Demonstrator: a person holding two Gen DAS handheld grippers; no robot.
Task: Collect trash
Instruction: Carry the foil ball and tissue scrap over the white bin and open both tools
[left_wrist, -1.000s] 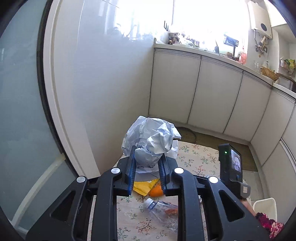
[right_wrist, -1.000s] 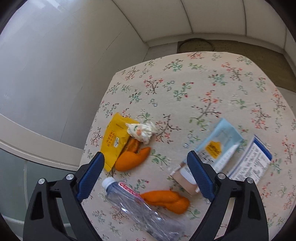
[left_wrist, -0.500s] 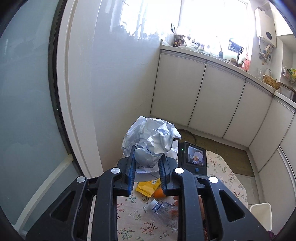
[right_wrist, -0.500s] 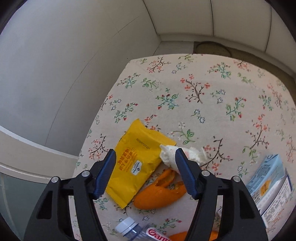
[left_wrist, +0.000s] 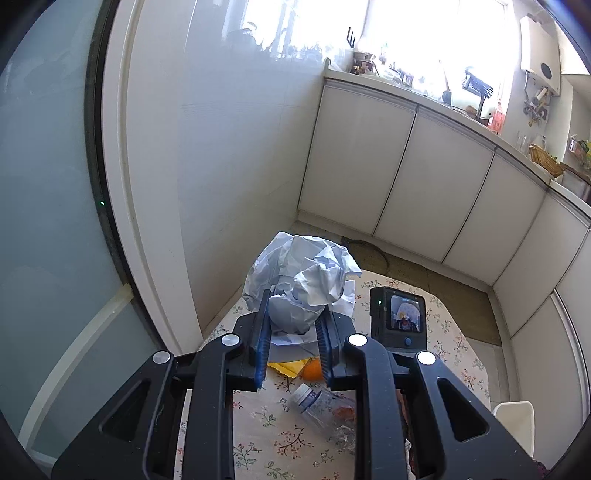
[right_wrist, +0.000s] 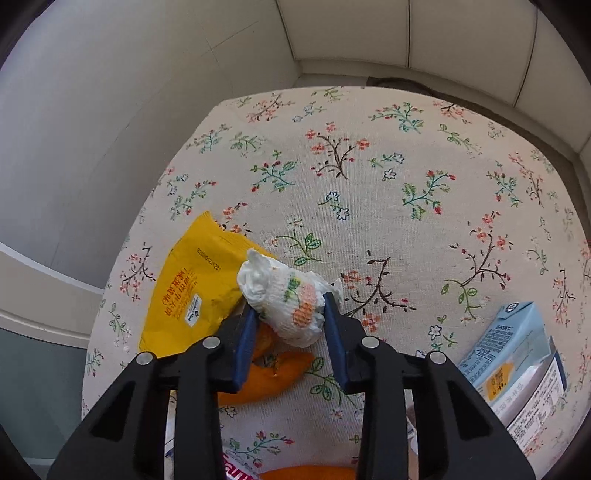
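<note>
My left gripper (left_wrist: 293, 314) is shut on a large crumpled ball of white paper (left_wrist: 303, 277) and holds it well above the floral table (left_wrist: 447, 339). My right gripper (right_wrist: 288, 310) is down on the table with its jaws closed against a crumpled printed tissue (right_wrist: 291, 295). The tissue lies on a yellow snack wrapper (right_wrist: 192, 288) and orange peel (right_wrist: 269, 373). A clear plastic bottle (left_wrist: 325, 406) lies below the left gripper; only its label edge (right_wrist: 236, 470) shows in the right wrist view.
A light blue carton (right_wrist: 513, 354) and a printed packet (right_wrist: 539, 410) lie at the table's right. More orange peel (right_wrist: 306, 472) lies at the near edge. The right gripper's camera body (left_wrist: 399, 317) is beside the paper ball. A white bin (left_wrist: 517, 421) stands right of the table. White cabinets (left_wrist: 406, 173) stand behind it.
My right gripper moved forward and down over the tissue and narrowed from wide open until its jaws sit against it. My left gripper, still holding the paper ball, drifted slightly.
</note>
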